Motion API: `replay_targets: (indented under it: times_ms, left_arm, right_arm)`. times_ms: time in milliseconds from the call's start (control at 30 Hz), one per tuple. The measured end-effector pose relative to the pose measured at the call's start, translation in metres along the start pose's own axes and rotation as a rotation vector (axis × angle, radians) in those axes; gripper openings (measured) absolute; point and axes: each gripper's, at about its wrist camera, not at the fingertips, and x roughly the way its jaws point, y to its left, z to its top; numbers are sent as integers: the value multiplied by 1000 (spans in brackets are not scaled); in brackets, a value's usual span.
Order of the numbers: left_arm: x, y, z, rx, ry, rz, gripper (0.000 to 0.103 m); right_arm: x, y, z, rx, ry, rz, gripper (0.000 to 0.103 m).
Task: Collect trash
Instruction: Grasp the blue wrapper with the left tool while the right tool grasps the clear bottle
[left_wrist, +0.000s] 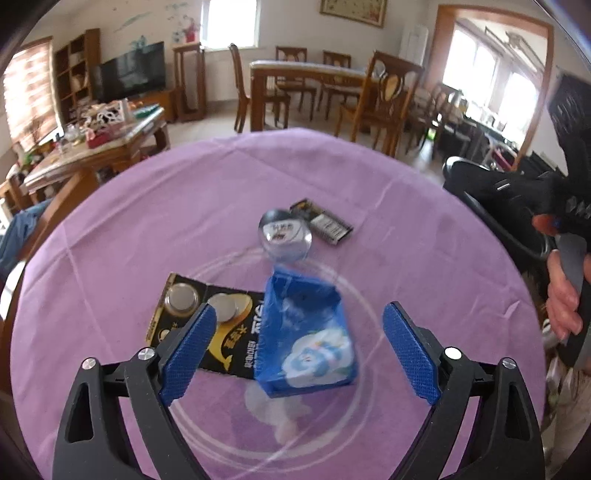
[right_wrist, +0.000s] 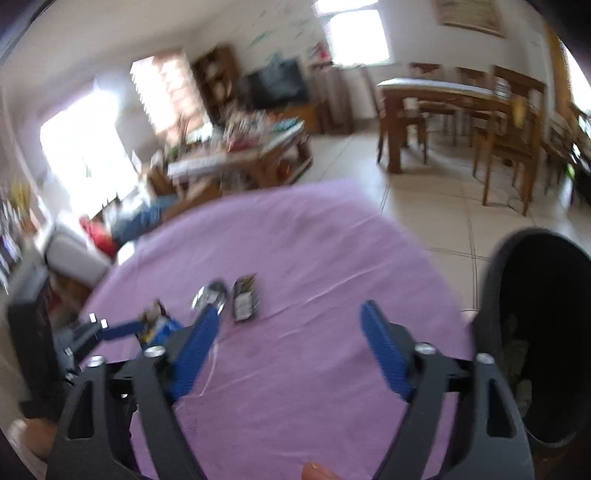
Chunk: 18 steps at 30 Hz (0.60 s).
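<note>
Left wrist camera looks steeply down, close over the purple tablecloth (left_wrist: 155, 229) — right wrist camera sits further right, facing the same way; both share the small dark packet (left_wrist: 325, 226) (right_wrist: 245, 301).

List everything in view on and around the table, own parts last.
tablecloth: 1, purple, covers the round table
blue pack: 1, blue with a white flower, near middle, between the left jaws, untouched
battery card: 1, black and gold, beside the blue pack, partly under it
clear round lid: 1, transparent, beyond the blue pack
dark wrapper: 1, black, next to the lid
clear ring: 1, transparent, around the pack; blurred
bin: 1, black, off the table's right edge
left gripper: 1, black with blue pads, open
right gripper: 1, same, open, empty
</note>
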Motion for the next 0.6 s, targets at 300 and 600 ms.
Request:
replay_targets:
  times_ms: [300,600]
  left_arm:
    - [5,26,6,-57,11,-70,44]
    - [-40,65,-2,-232,-144,-63,43]
  right_arm:
    - [70,53,5,-192,165,-68,62]
    - [85,77,12,-225,198,-1,61]
